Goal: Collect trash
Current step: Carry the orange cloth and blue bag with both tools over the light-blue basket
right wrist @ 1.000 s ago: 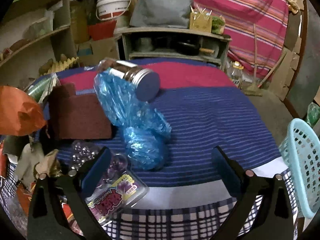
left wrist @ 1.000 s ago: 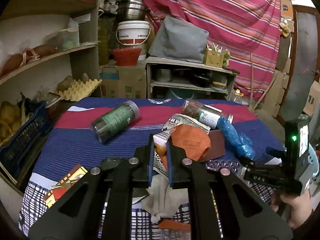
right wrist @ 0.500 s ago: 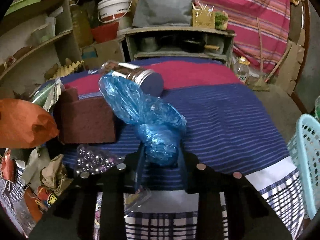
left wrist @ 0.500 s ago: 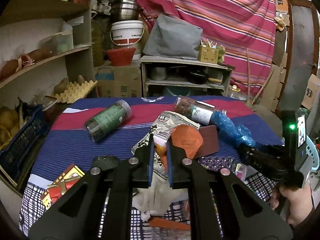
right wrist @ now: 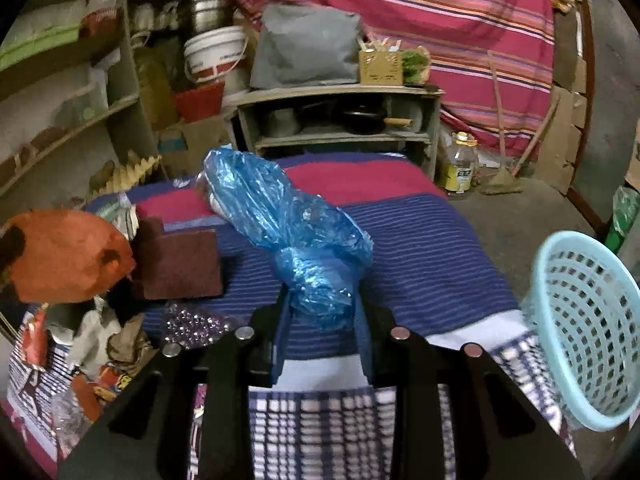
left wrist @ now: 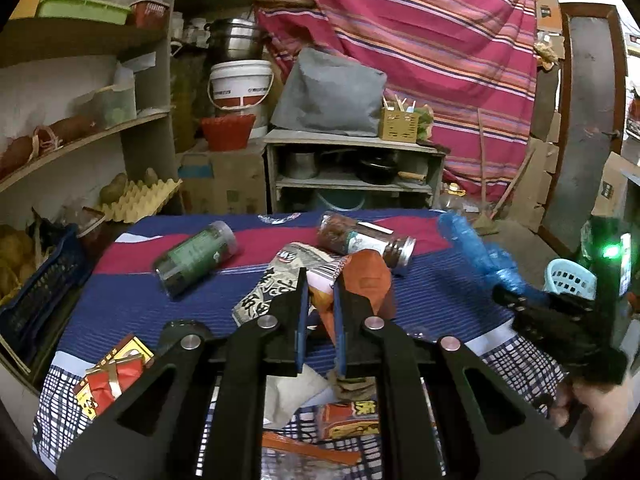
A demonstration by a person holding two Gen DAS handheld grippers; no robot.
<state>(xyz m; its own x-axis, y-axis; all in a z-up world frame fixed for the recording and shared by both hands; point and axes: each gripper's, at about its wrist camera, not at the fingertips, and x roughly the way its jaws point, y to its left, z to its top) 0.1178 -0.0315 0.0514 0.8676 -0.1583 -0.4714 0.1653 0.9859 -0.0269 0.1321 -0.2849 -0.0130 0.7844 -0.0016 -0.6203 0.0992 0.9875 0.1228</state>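
Observation:
My left gripper (left wrist: 319,300) is shut on a bundle of snack wrappers (left wrist: 352,280), orange and printed, held above the table. That orange wrapper also shows at the left of the right wrist view (right wrist: 68,256). My right gripper (right wrist: 320,312) is shut on a crumpled blue plastic bag (right wrist: 288,232) and holds it lifted off the striped cloth. The blue bag also shows in the left wrist view (left wrist: 476,252). A light blue mesh basket (right wrist: 588,328) stands off the table's right edge, right of my right gripper.
Two jars lie on the striped cloth, a green-labelled one (left wrist: 196,256) and a brown one (left wrist: 364,240). A maroon pad (right wrist: 180,264), a bead packet (right wrist: 192,324) and more wrappers (left wrist: 112,376) lie near the front edge. Shelves stand left and behind.
My right gripper closed on the blue bag and lifted it toward the right, nearer the basket. My left gripper raised its wrapper bundle a little.

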